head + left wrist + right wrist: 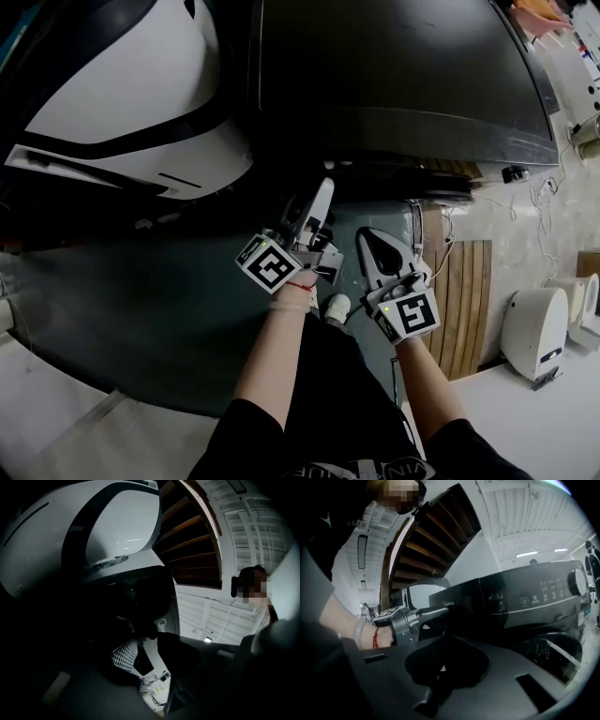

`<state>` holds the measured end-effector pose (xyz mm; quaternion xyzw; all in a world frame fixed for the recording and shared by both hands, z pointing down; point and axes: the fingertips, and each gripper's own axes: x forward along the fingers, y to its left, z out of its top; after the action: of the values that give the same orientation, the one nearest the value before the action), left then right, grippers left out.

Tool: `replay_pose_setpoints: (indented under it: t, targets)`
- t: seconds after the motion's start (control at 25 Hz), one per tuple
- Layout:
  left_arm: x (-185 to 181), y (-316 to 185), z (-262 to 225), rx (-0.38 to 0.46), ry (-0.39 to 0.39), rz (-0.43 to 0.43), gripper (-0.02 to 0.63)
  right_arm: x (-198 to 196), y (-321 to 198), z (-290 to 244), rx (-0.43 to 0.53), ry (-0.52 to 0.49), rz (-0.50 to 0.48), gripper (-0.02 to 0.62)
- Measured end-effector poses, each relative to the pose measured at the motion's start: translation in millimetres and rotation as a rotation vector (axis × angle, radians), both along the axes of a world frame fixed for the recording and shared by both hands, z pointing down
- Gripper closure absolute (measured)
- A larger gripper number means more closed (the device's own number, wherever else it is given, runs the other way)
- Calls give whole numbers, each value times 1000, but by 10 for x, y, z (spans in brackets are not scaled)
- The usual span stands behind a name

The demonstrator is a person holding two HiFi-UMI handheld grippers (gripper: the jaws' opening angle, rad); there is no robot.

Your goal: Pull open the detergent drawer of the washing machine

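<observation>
The dark washing machine (394,75) fills the top of the head view. In the right gripper view its front panel (525,599) faces me, with the detergent drawer (457,603) at the panel's left end by the brand name. My left gripper (317,211) reaches up to that left end, and one of its fingers (436,612) ends at the drawer front. In the left gripper view its jaws (152,644) stand apart with light showing between them; whether they touch the drawer is lost in the dark. My right gripper (386,246) hangs just right of it, short of the machine; only one broad grey jaw (450,641) shows.
A white machine (122,94) stands close on the left of the dark one. The round door (553,653) sits under the panel. On the floor to the right lie a wooden slatted mat (464,300) and a small white appliance (534,328). My shoe (336,307) is below the grippers.
</observation>
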<state>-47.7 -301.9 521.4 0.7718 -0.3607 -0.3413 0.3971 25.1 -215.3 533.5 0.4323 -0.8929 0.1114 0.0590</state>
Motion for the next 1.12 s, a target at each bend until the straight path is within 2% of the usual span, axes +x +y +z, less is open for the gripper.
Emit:
replay_pose_setpoints:
  t: [0.2, 0.52, 1.12]
  targets:
    - [-2, 159, 15, 0, 24, 2, 476, 8, 127, -1, 1, -1, -8, 583]
    - [36, 435, 35, 7, 17, 24, 482, -31, 259, -61, 3, -9, -23, 583]
    - [68, 630, 36, 20, 5, 40, 488, -22, 413, -78, 15, -16, -20, 583]
